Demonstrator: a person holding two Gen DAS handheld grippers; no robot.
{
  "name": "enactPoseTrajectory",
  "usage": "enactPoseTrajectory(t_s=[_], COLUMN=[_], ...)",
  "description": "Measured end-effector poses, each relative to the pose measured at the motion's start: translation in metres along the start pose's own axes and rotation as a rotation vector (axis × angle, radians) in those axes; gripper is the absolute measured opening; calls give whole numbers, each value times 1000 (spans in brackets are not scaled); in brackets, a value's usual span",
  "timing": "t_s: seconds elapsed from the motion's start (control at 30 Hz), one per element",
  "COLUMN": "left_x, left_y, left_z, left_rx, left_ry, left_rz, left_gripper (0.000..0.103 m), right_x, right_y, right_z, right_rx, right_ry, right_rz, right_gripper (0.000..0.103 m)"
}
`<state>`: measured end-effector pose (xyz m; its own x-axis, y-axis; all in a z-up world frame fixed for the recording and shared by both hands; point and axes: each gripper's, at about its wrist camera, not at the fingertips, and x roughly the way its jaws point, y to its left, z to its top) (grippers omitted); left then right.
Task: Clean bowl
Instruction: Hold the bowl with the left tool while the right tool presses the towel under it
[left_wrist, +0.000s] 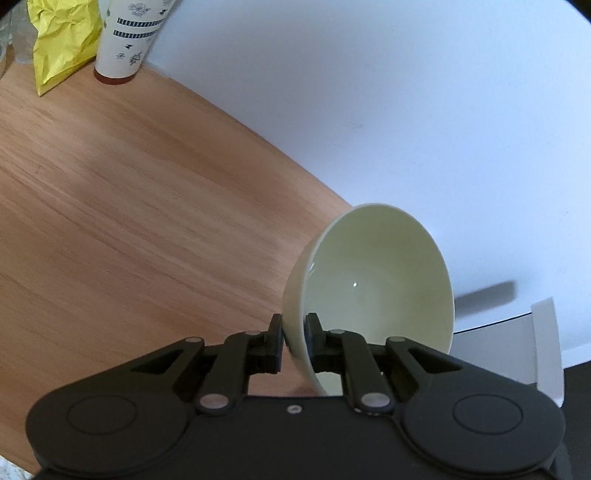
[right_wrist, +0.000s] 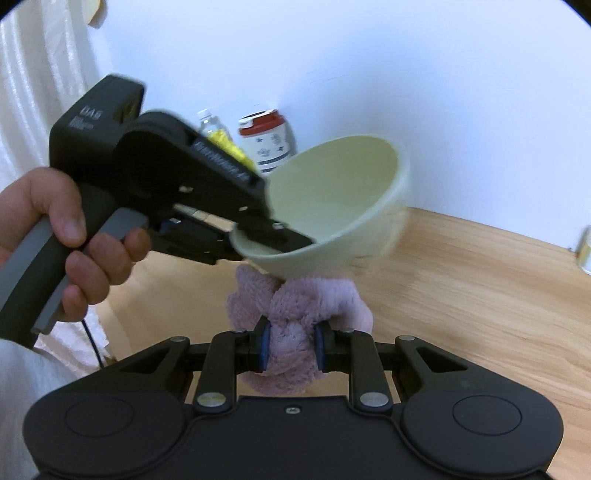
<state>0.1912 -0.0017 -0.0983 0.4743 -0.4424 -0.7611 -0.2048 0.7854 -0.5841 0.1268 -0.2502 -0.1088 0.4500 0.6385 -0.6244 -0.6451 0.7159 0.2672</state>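
Left gripper (left_wrist: 294, 332) clamps the bowl (left_wrist: 373, 280) rim, tilting it for access, while right gripper (right_wrist: 291, 347) pinches the pink cloth (right_wrist: 295, 314) beneath.

Pale wooden worktop (left_wrist: 122, 206) with light grain, butted against a plain white wall (left_wrist: 369, 92). At the worktop's far edge by the wall: crumpled yellow bag (left_wrist: 62, 40), patterned white canister (left_wrist: 127, 40) with a red base, clear bottle (right_wrist: 208, 123) behind. White curtain (right_wrist: 33, 92) hanging at the left. Soft, even light; faint shadows across the wood.
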Motion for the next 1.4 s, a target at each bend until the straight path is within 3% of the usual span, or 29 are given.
enactPoseTrajectory(t_s=[0.37, 0.57, 0.93, 1.4], left_x=[6, 9, 6, 4], left_y=[-11, -11, -13, -13], left_z=[-4, -4, -3, 0], left_rx=[36, -13, 0, -11], left_ry=[30, 33, 27, 9], left_rz=[-8, -11, -15, 37], left_gripper=[11, 12, 11, 11], right_x=[-10, -4, -1, -45], right_y=[4, -3, -12, 5], right_z=[1, 2, -6, -1], right_rx=[-120, -121, -94, -189], right_ry=[23, 44, 61, 31], right_rz=[-64, -56, -29, -67], right_gripper=[26, 26, 26, 26])
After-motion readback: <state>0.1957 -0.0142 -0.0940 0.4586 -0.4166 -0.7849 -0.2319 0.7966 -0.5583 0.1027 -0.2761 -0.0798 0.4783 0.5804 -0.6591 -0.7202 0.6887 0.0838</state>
